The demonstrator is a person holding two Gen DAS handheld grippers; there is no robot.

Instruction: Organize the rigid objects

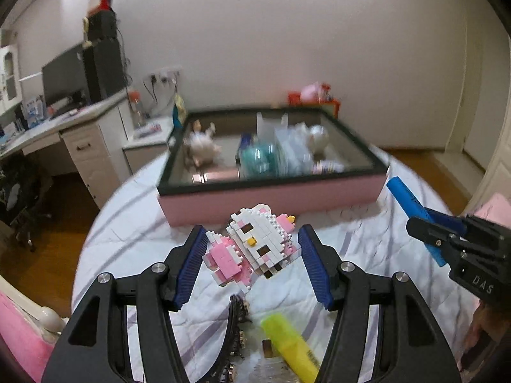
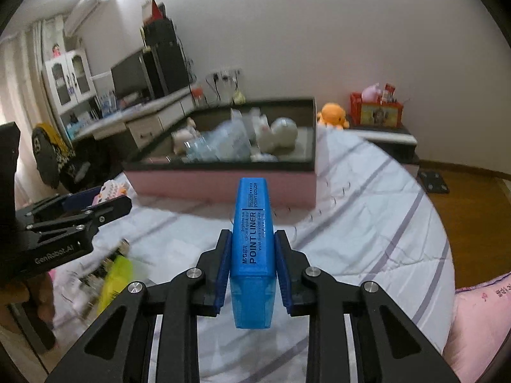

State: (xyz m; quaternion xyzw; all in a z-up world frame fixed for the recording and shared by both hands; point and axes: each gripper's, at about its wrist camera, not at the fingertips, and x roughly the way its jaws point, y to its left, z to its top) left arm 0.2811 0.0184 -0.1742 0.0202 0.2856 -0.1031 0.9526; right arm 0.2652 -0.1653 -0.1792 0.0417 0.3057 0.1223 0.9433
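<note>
While each claw clamps its item (cat figure (image 1: 252, 242), blue highlighter (image 2: 252, 239)), the pink box (image 1: 271, 198) holds blurred toys.

Colours and patterns: block cat (image 1: 255, 242) in white and pink with a yellow nose; marker (image 2: 252, 239) in blue with dark print; second marker (image 1: 290, 348) in yellow; box (image 1: 271, 196) pink-walled, black-rimmed; bedsheet (image 2: 367, 223) white with grey-violet stripes; tongs (image 2: 252, 268) black, blue-padded.
</note>
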